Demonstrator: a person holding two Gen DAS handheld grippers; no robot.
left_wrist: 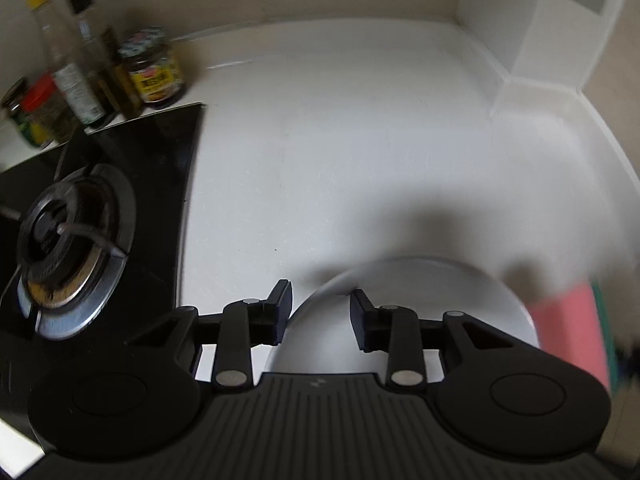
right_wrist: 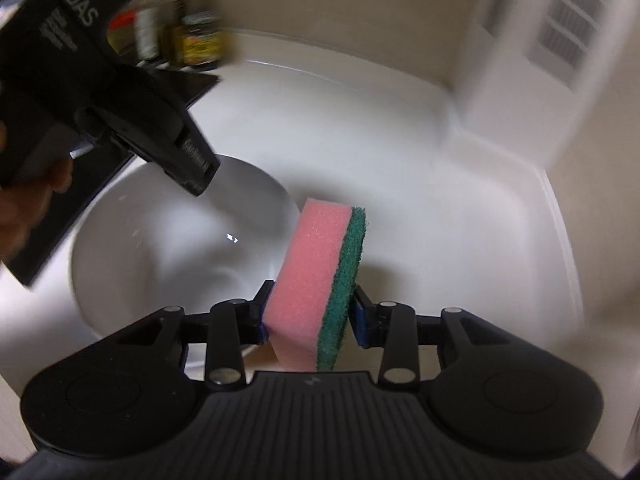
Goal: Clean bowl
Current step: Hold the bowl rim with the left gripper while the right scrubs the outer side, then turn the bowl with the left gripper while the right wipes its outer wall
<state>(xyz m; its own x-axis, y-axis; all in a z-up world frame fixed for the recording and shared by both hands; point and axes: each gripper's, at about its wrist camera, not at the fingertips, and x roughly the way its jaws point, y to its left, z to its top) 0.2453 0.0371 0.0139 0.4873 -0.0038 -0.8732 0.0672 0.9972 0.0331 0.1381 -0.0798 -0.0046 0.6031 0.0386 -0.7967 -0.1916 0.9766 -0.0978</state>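
The counter (left_wrist: 340,140) is white and carries everything here. The black hob (left_wrist: 100,200) is let into its left side, and a cluster of bottles and jars (left_wrist: 100,76) stands at the back-left corner against the wall.

The bowl (right_wrist: 168,256), white and glossy, sits on the counter toward its front edge, just right of the hob. From the right wrist view I look down into it and see only a glint of light; I cannot tell whether any dirt is left in it.

My left tongs (left_wrist: 320,316) hang over the bowl's near-left rim with the fingers apart and nothing between them; one finger looks to be outside the rim and the other inside, though I cannot tell if either touches it. I judge they are placed to steady the bowl, so I should close them gently on the rim before any scrubbing, or the smooth bowl may slide across the counter.

My right tongs (right_wrist: 308,320) are clamped on the sponge (right_wrist: 316,280), which stands on edge at the bowl's right rim, pink foam facing the bowl and green scouring pad facing away. To wipe well, I should bring the pink face down against the inner wall and sweep round it, pressing lightly and holding firmly enough that the sponge does not twist out.
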